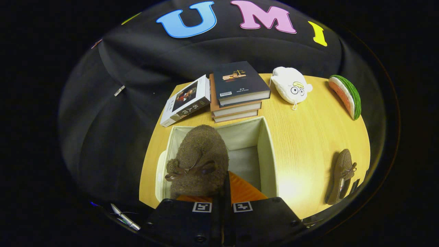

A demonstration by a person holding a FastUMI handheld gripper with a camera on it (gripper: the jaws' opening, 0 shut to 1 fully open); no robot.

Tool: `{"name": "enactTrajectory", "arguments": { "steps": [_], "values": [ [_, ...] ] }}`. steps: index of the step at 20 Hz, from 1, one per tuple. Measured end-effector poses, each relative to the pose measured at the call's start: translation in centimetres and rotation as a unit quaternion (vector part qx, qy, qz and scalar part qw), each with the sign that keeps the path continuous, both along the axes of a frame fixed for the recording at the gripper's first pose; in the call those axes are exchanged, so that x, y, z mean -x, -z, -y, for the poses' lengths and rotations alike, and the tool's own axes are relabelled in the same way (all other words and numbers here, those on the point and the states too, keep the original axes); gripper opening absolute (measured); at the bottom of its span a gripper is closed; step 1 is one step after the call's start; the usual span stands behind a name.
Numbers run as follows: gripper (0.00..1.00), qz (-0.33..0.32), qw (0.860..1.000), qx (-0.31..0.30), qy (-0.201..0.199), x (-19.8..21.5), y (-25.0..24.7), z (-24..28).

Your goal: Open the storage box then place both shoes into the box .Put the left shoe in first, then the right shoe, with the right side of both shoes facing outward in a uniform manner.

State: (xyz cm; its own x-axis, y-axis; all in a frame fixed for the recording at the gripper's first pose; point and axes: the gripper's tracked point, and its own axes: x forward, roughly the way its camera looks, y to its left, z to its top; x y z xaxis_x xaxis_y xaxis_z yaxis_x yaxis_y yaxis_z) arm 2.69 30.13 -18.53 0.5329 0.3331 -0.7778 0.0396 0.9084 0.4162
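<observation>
- The gripper (224, 192) is pinching its fingers nearly closed on the heel of one brown shoe (199, 161), hanging it toe-forward over the open storage box (267, 151), seemingly for lowering in.
- The second shoe (341, 176) is lying on the table (308, 137) at 3 o'clock, waiting.
- At 12 o'clock, four books (236, 89); two plush toys (291, 85) at 1 o'clock.

Fuzzy brown shoe (199, 156), cloth box (267, 151), matt woodgrain table (308, 137)
</observation>
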Motion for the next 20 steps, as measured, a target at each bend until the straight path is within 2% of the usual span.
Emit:
{"name": "enactTrajectory", "arguments": {
  "steps": [7,11,17,19,20],
  "values": [
    [0.08,-0.018,1.000,-0.009,0.011,-0.4,0.9,-1.6],
    [0.10,-0.024,0.999,-0.020,0.004,-0.4,1.2,-2.8],
    [0.30,-0.042,0.997,-0.050,-0.045,1.8,1.7,-4.6],
    [0.41,-0.040,0.995,-0.072,-0.053,2.0,1.2,-5.0],
    [0.51,-0.035,0.995,-0.079,-0.054,2.0,0.7,-4.7]
  ]
}}
